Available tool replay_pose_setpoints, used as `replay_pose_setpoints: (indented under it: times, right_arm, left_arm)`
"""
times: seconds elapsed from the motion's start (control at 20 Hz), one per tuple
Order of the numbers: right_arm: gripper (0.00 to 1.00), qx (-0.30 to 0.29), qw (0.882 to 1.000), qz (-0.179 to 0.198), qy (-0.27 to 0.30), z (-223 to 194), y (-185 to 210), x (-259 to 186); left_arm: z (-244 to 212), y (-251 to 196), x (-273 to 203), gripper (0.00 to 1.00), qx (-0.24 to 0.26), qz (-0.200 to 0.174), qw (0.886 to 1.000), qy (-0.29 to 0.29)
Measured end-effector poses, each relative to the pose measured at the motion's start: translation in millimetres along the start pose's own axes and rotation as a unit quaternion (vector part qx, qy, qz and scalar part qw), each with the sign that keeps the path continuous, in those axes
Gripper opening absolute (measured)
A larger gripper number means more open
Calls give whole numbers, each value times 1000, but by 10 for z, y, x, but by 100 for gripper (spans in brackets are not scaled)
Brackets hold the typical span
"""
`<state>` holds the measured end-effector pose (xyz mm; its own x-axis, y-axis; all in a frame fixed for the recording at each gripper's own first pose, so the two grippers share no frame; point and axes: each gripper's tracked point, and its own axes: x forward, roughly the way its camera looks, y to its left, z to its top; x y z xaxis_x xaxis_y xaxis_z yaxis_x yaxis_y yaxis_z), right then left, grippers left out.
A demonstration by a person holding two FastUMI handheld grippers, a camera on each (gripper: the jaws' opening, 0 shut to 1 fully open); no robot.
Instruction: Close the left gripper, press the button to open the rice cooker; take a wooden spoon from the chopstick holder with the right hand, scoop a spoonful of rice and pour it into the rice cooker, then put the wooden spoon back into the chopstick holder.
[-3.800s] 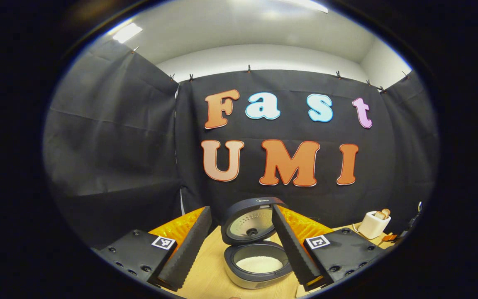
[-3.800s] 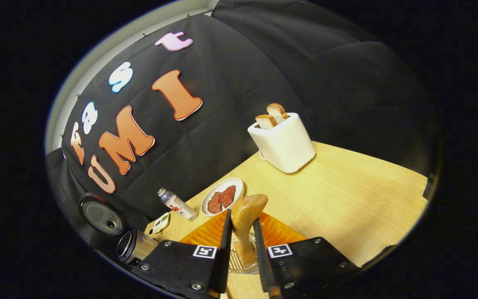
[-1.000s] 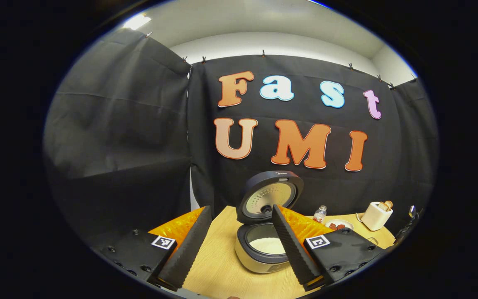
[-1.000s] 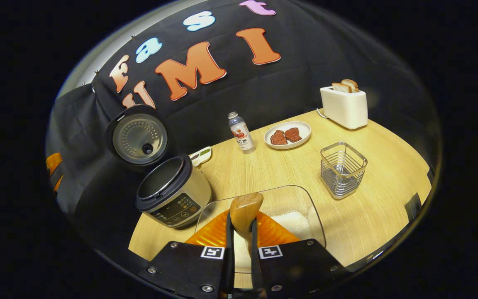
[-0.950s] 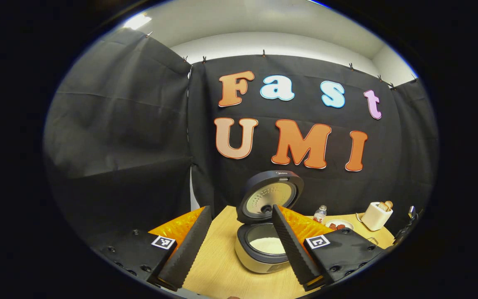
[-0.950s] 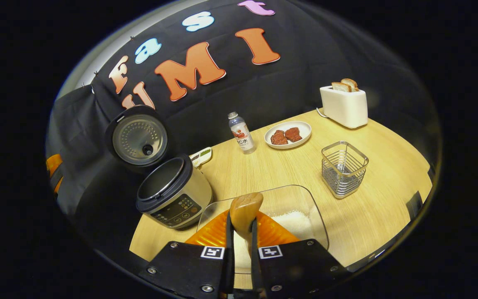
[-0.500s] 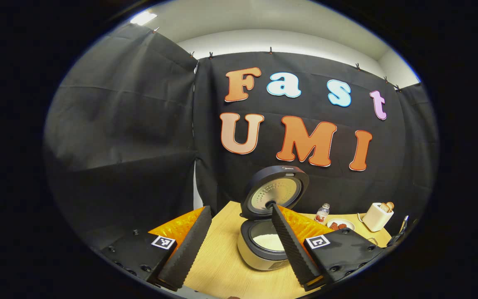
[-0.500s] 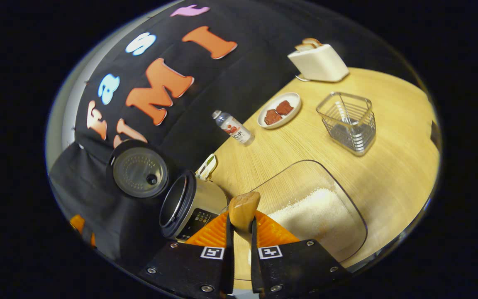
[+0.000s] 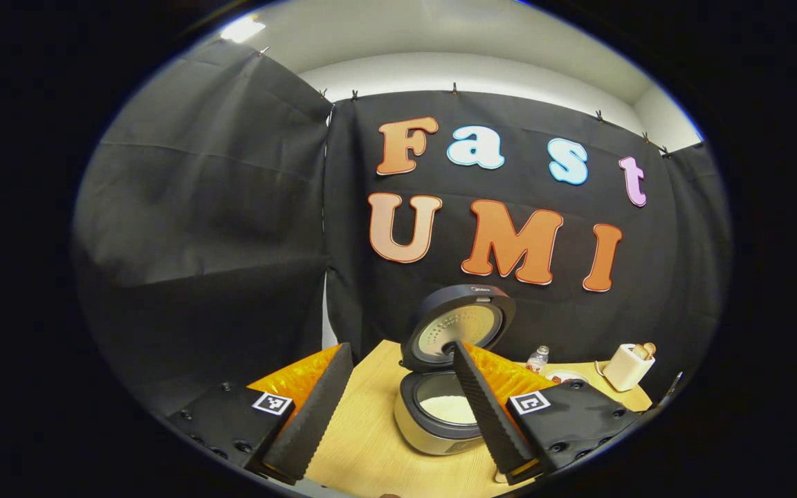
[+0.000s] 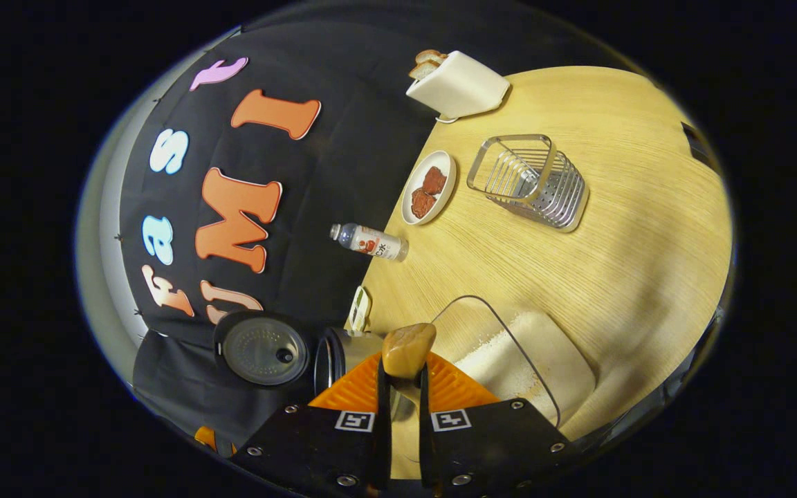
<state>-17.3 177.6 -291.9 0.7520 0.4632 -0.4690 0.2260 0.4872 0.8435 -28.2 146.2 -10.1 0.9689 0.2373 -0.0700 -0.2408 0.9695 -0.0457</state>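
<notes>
Rolled further sideways since before, the right gripper (image 10: 398, 387) is clamped on the wooden spoon (image 10: 407, 349); the left gripper (image 9: 398, 408) is held open. Rice cooker (image 9: 440, 411) lettering is unreadable.

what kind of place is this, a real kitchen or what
Probably a staged kitchen set in a recording booth, not a real kitchen: black cloth walls hang behind a wooden table holding a rice cooker, toaster and plate of meat.

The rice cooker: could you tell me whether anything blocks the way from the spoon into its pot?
Nothing visible does: the lid stands open, and the rice cooker has its pot mouth uncovered beside the wooden spoon.
</notes>
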Motion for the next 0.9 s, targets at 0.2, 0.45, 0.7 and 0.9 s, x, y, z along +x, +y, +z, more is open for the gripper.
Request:
replay_pose_setpoints:
  times: [0.2,0.45,0.7,0.9]
  right_arm:
    - [16,27,999,15,-7,144,154,-77]
    - [16,40,999,33,-8,186,406,-150]
    - [16,45,998,54,-3,236,727,-190]
    - [16,47,997,66,1,272,995,-157]
  left_arm:
    - [14,-31,2,100,9,-1,1000,-4]
    - [-23,-42,36,100,16,-1,1000,-3]
    - [-85,-51,80,100,8,-2,1000,1]
    - [-82,-130,87,100,18,-23,1000,-6]
